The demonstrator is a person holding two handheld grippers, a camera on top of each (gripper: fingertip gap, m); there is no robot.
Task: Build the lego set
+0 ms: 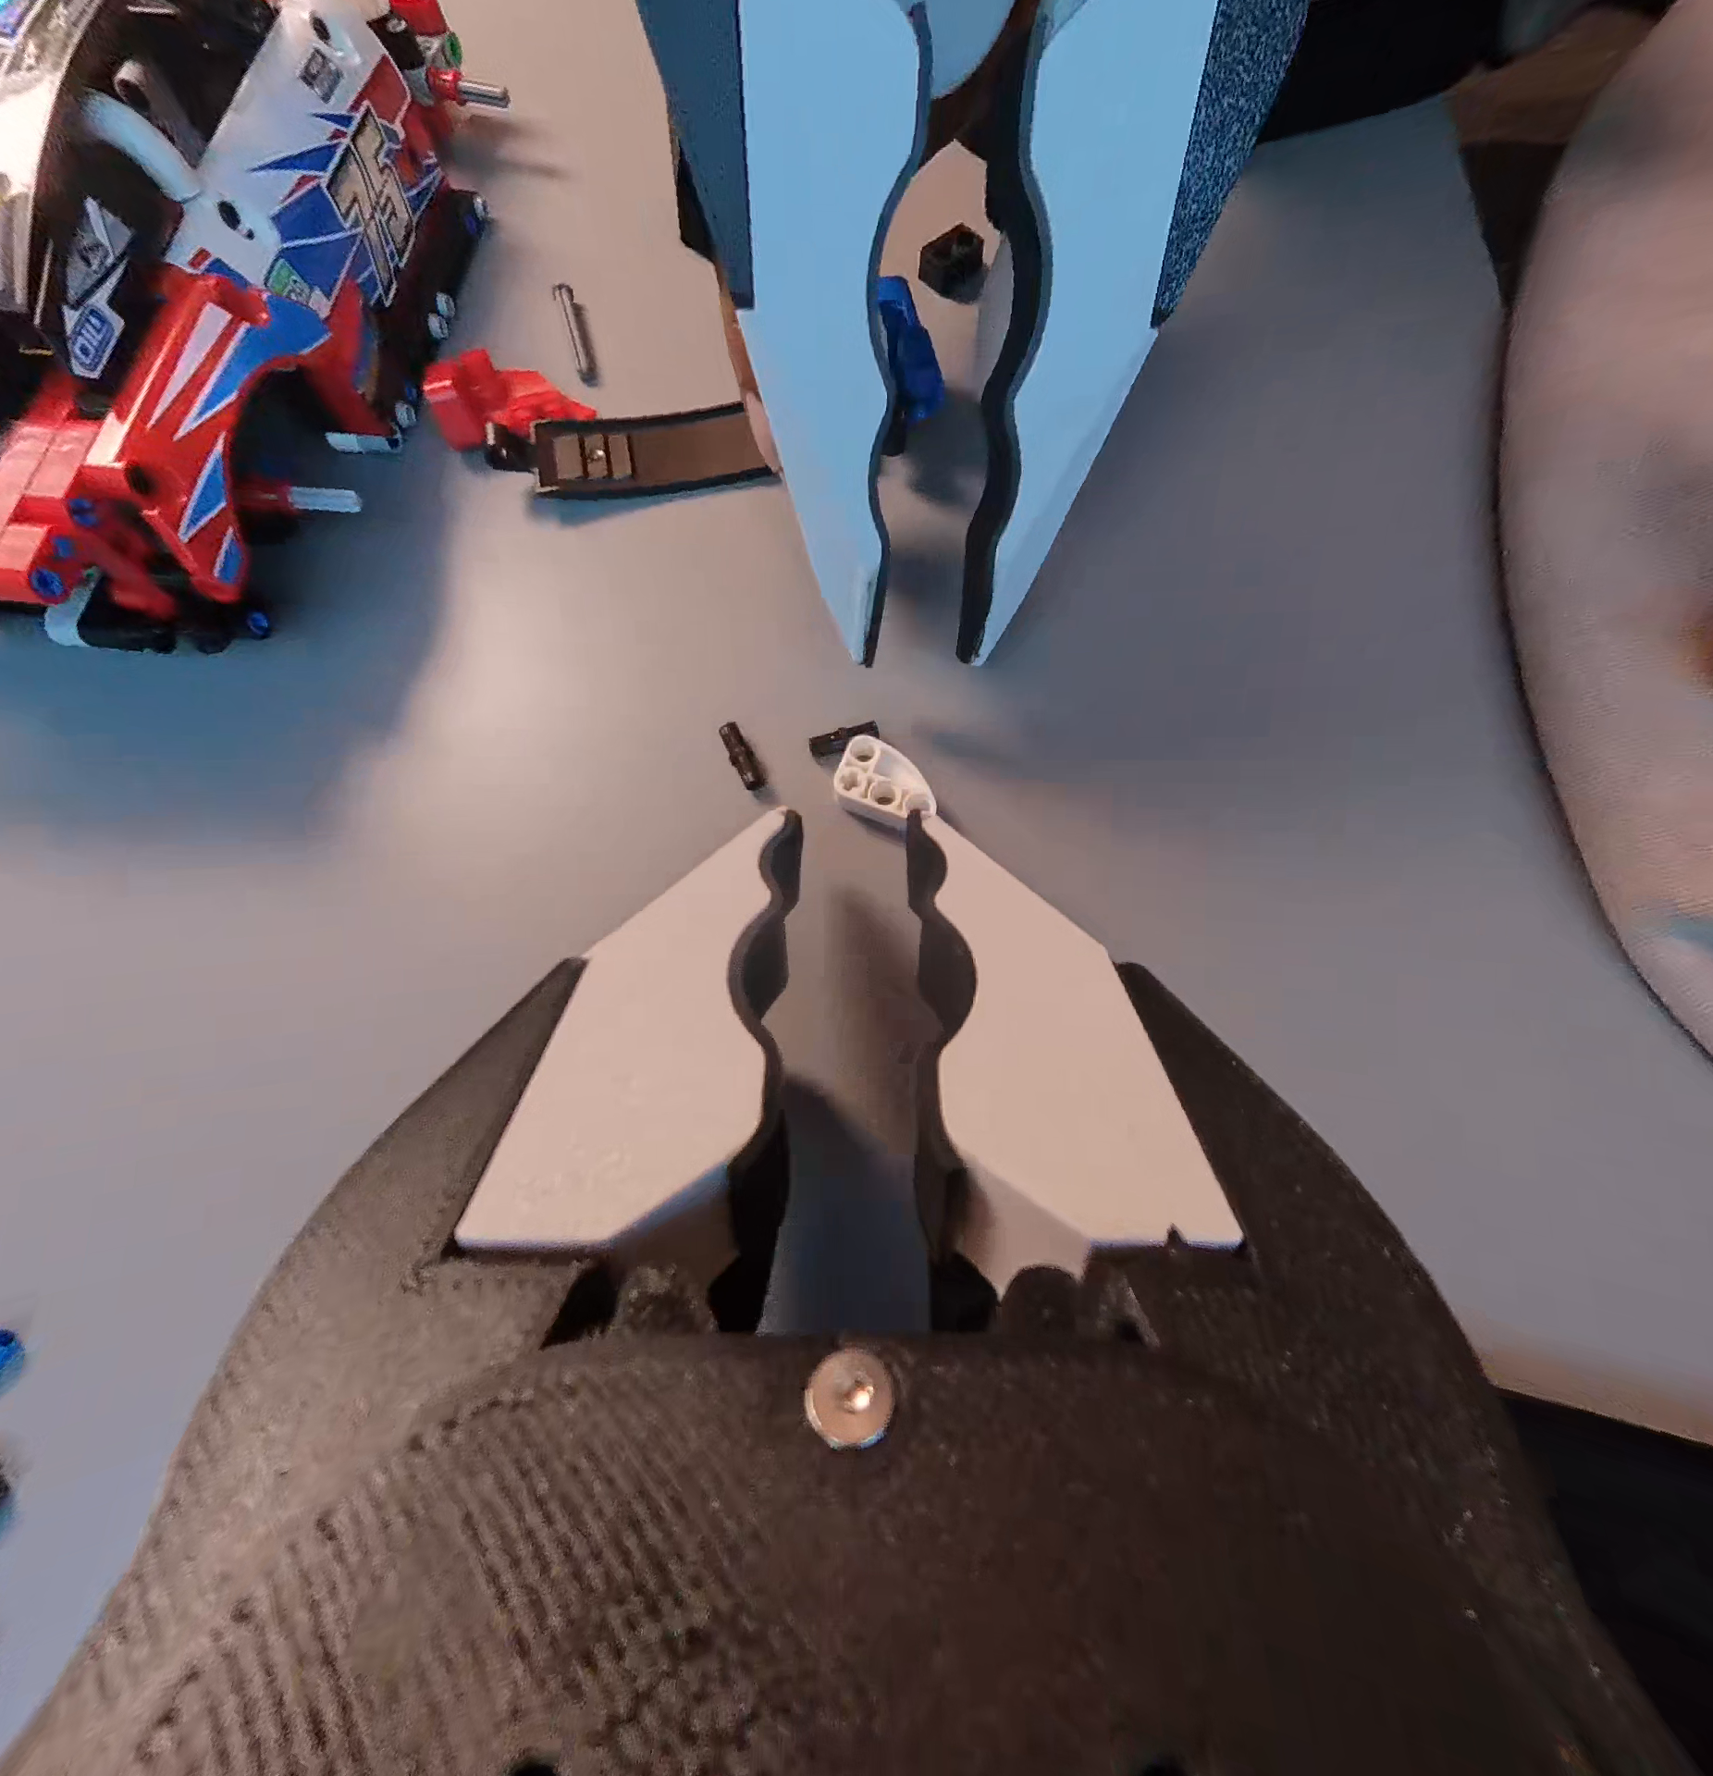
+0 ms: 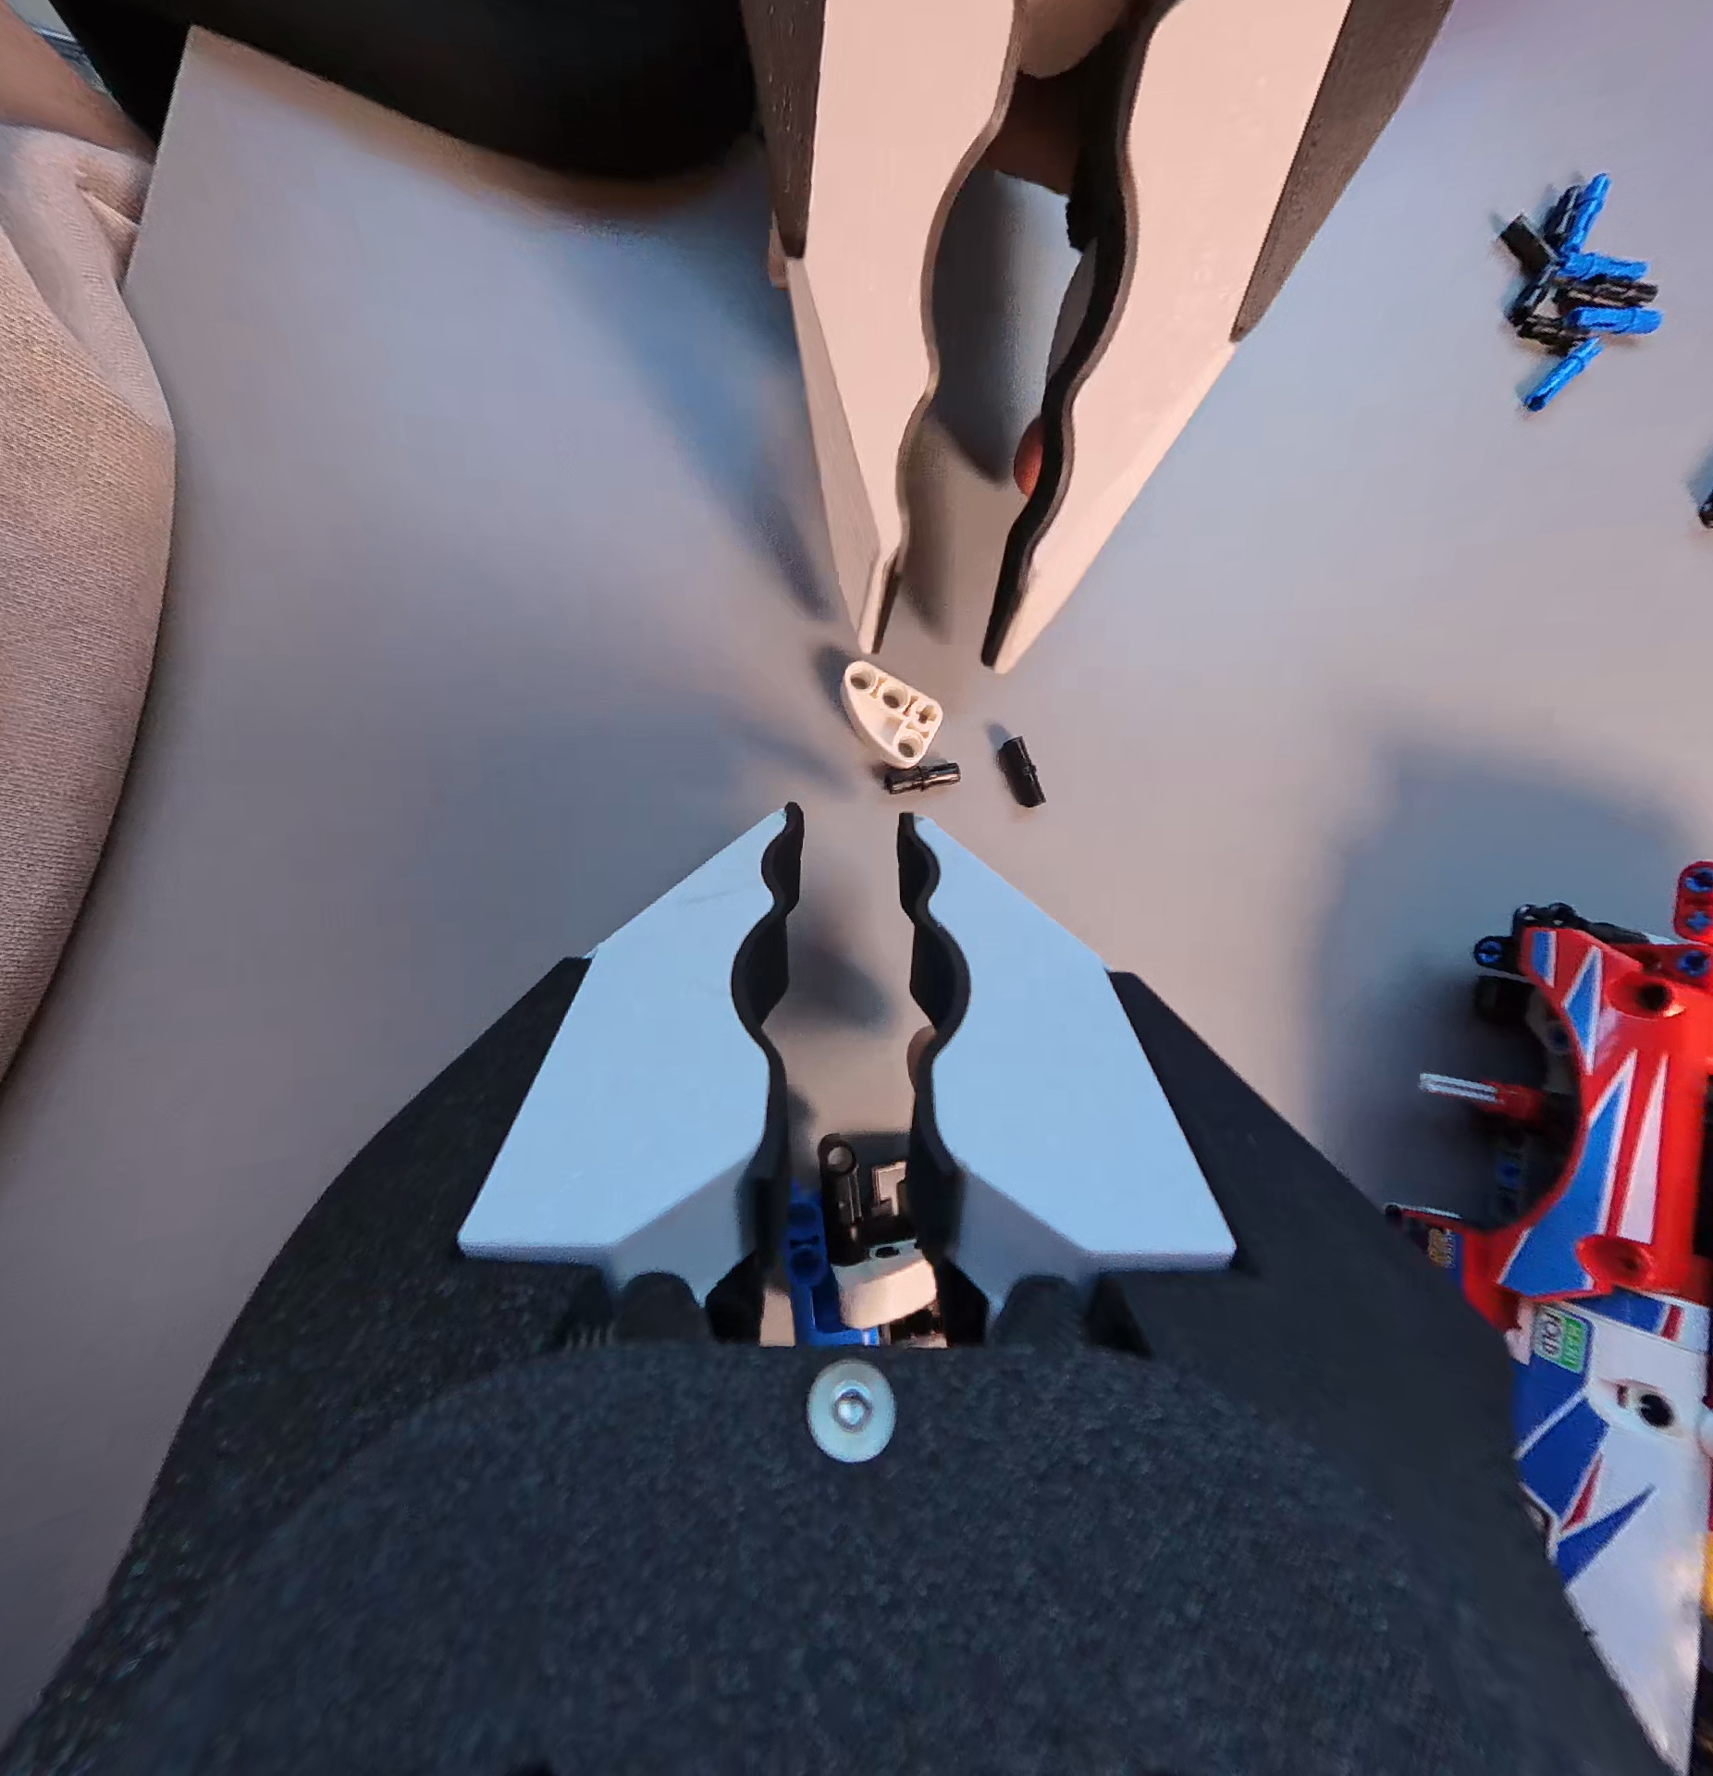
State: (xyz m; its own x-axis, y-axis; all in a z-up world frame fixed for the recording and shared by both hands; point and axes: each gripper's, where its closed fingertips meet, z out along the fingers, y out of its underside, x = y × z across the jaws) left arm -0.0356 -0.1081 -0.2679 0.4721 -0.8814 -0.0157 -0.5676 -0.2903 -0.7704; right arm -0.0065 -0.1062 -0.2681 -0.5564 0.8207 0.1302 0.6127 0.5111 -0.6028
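A small white curved lego piece with holes lies on the grey table between the two grippers. Two black pins lie just beside it. My left gripper is open and empty, with its right fingertip just short of the white piece. My right gripper comes from the far side, open and empty, tips just above the table. In the right wrist view the white piece and the pins lie between my right gripper and the left gripper.
The red, white and blue lego car stands to one side. A red piece, a black curved panel and a grey axle lie near it. A blue and black sub-assembly lies under the right gripper. Several blue and black pins lie apart. A beige cushion borders the table. Both grippers' tips are close together, under 4 cm apart. The red piece is about 12 cm from my right fingertips.
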